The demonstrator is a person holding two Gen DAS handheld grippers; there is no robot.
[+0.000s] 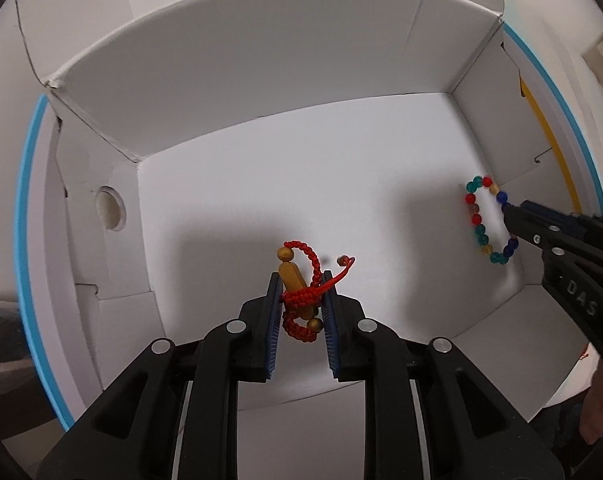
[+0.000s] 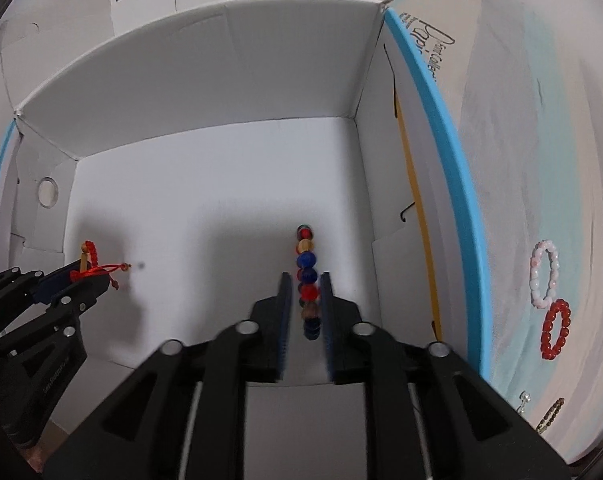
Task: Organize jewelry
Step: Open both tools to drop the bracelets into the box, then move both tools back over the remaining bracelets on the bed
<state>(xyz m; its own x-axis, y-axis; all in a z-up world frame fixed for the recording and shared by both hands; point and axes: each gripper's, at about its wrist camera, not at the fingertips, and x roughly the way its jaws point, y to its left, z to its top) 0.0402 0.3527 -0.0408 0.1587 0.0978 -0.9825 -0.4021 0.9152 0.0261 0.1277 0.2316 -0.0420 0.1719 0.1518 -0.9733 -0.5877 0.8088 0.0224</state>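
My left gripper (image 1: 300,285) is shut on a red braided cord bracelet with gold beads (image 1: 299,296) and holds it inside a white cardboard box (image 1: 261,184). It also shows in the right wrist view (image 2: 91,270). My right gripper (image 2: 304,280) is shut on a multicoloured bead bracelet (image 2: 306,276) that stands edge-on between the pads, over the box's right side. In the left wrist view that bracelet (image 1: 479,220) hangs as a ring from the right gripper (image 1: 509,210).
The box walls rise on all sides, with a round hole (image 1: 110,208) in the left wall. Outside to the right, a pink bead bracelet (image 2: 545,272), a red bead bracelet (image 2: 557,330) and a dark chain (image 2: 549,420) lie on a pale blue-edged surface (image 2: 501,160).
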